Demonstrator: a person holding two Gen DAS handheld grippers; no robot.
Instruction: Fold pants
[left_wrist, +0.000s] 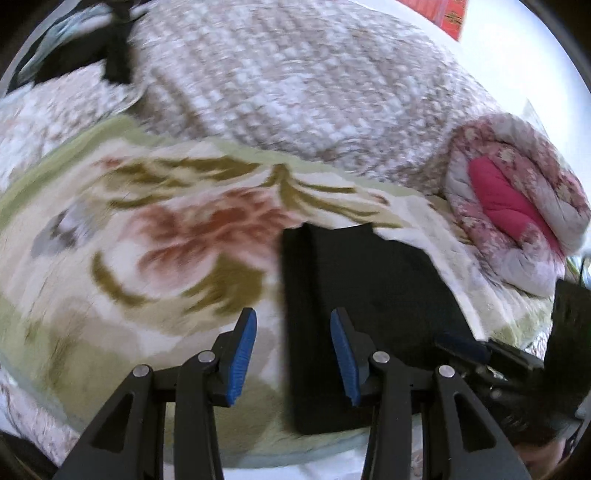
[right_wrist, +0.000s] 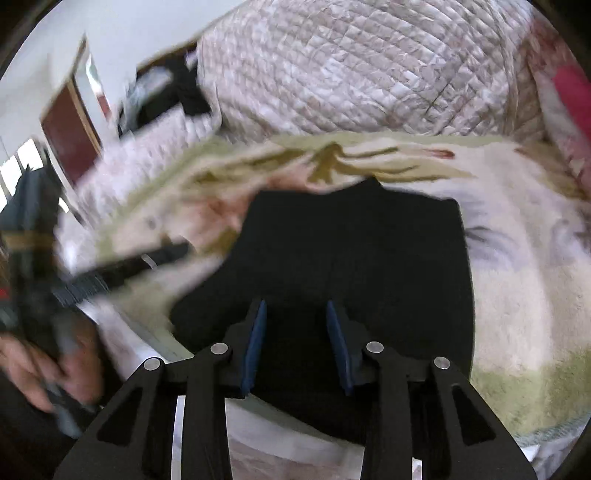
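Black left gripper (left_wrist: 293, 317); blue-padded jaws; silver screws

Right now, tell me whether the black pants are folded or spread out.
Folded: the black pants lie as a compact rectangle with straight edges on the floral blanket, no separate legs showing.

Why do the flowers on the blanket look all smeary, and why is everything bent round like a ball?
Left wrist view: the flowered blanket is smeared by motion blur, while the left tongs and black pants stay fairly sharp. Right wrist view: blur is heavier toward the left edge, where the hand is smudged. Both views: the fisheye lens bends the edges round.
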